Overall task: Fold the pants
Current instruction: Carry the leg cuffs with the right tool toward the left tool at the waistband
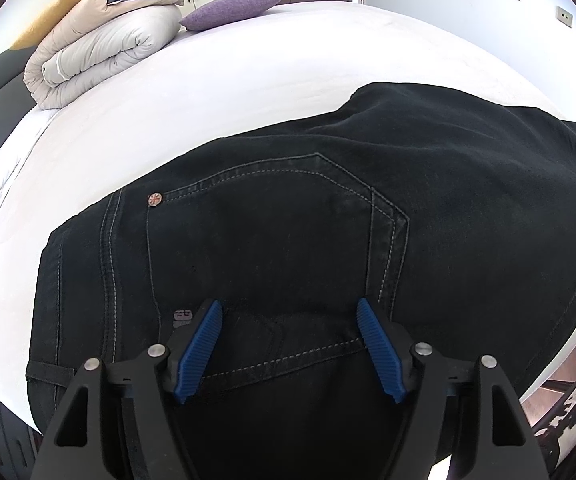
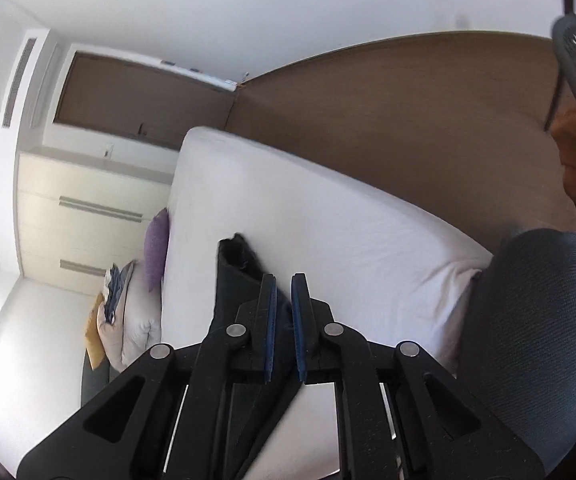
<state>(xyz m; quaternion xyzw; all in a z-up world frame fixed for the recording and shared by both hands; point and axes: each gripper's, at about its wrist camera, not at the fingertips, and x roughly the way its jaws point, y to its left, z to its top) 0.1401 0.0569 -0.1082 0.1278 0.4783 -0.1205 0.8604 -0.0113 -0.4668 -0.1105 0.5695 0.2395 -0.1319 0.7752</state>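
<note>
We judge the fold partly done at most: the black pants (image 1: 328,240) lie on the white bed (image 1: 208,92), seat and back pocket up, and already look doubled over toward the right, while our left tool (image 1: 290,308) hovers over the waistband with its jaws spread wide and holding nothing. Our right tool (image 2: 284,280) has its jaws nearly together with dark cloth seemingly pinched between them, so further folds likely remain. A rolled duvet (image 1: 100,52) and purple pillow (image 1: 232,8) sit well apart at the bed's far side, near pale wardrobes (image 2: 84,208) and a brown floor (image 2: 408,120)
</note>
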